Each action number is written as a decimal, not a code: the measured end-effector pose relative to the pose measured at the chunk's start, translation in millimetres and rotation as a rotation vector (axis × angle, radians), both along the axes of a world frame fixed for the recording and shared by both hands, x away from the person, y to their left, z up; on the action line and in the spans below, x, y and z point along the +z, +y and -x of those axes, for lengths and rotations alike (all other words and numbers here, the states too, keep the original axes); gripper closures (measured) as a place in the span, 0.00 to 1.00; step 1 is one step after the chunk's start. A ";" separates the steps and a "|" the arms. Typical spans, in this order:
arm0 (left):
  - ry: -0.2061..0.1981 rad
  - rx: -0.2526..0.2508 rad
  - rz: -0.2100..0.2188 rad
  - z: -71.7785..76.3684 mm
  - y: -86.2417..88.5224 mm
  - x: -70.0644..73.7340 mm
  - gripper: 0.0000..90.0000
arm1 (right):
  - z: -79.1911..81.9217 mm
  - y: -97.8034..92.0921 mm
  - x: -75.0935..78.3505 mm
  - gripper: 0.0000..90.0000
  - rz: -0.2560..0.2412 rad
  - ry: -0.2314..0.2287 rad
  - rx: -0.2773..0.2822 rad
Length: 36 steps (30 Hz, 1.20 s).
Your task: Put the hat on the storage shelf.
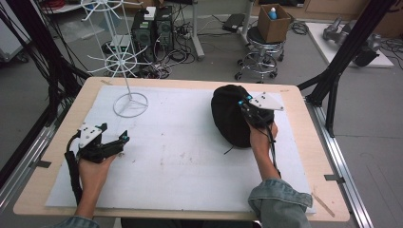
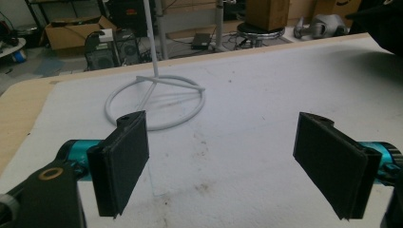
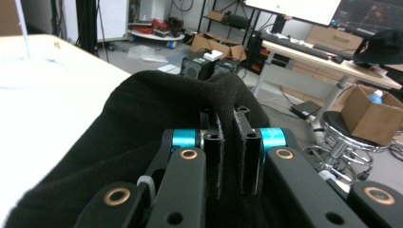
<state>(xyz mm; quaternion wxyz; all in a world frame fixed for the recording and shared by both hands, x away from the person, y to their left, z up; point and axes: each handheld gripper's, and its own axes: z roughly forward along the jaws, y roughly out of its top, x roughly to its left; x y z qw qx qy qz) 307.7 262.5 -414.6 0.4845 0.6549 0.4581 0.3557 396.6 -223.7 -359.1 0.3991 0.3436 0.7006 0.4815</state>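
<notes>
1. Right gripper [image 1: 247, 105]: on the right half of the surface [image 1: 290, 95], at the near-right edge of a black cloth hat [image 1: 230, 118]. In the right gripper view the jaws stand nearly shut, with a fold of the hat [image 3: 142, 123] pinched between the pads [image 3: 214, 152]. The fabric rises in a ridge out of the narrow gap.
2. Hat: lies on the white mat [image 1: 180, 152] right of centre, towards the far edge. It is dark, soft and rounded. No label or lettering can be read on it.
3. Left gripper [image 1: 124, 139]: near the left edge of the mat, held low by the person's left hand [image 1: 95, 168]. In the left gripper view the jaws are spread wide, with nothing between the pads [image 2: 126, 164]; bare, lightly stained mat [image 2: 228, 156] lies between them.
4. White wire stand [image 1: 124, 61]: its ring base [image 2: 154, 102] rests on the far-left part of the mat, well apart from the hat. A thin pole rises from it to spoked wheels; nothing hangs on them.
5. Containers: an open cardboard box [image 1: 273, 23] sits on a round stool [image 1: 261, 52] beyond the surface. A blue-capped bottle [image 1: 272, 13] stands in it. Printing on the box cannot be read.
6. Writing: none legible on the grippers, mat or stand. Two computer towers [image 1: 152, 28] stand on the floor behind; their markings are too small to read.
</notes>
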 end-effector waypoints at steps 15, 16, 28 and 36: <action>0.000 0.002 0.006 0.5 2.6 -0.4 0.22 | -4.2 18.7 45.9 0.94 -0.054 -0.078 0.016; -0.001 0.001 0.008 0.5 2.7 -0.5 0.22 | -4.6 20.2 50.3 0.94 -0.055 -0.089 0.015; -0.001 -0.006 0.015 0.2 2.1 -1.7 0.22 | -7.4 37.3 89.5 0.94 -0.079 -0.147 0.002; -0.008 -0.002 -0.009 0.7 1.4 -1.5 0.22 | -13.6 51.6 110.4 0.94 -0.106 -0.167 0.006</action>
